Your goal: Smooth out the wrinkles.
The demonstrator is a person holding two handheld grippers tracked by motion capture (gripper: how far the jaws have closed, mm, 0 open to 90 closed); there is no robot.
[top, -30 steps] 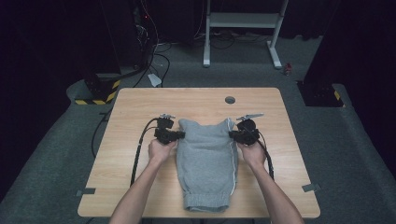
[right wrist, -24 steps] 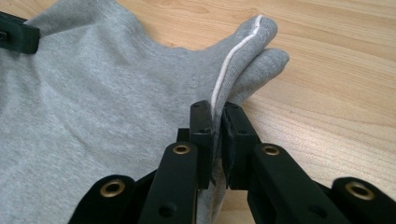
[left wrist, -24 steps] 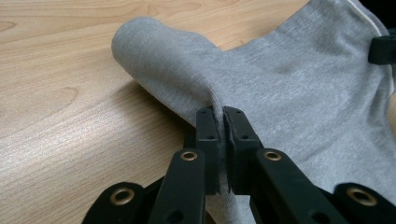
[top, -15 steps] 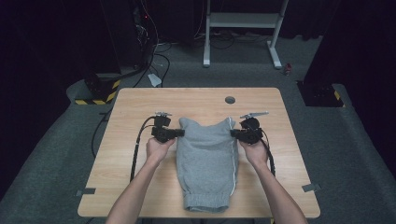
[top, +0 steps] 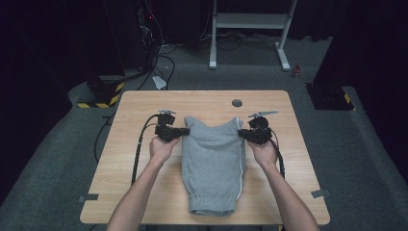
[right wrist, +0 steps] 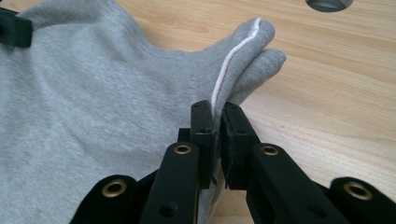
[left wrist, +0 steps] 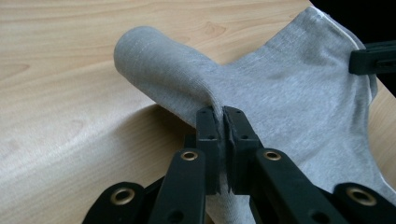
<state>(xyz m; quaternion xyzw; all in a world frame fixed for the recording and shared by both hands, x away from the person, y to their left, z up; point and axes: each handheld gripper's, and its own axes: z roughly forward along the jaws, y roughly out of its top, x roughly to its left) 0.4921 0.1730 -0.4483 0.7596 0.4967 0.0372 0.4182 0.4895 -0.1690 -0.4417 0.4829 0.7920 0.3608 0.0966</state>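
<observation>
Garment: your grey trousers (top: 214, 163) lie folded on the table (top: 144, 103), cuffs toward you.
Left gripper (top: 184, 131): you pinch the left top corner.
Right gripper (top: 242, 134): clamped on the white-striped right corner.

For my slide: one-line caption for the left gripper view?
Left claw shut on a raised fold of grey garment over the wooden table.
</observation>
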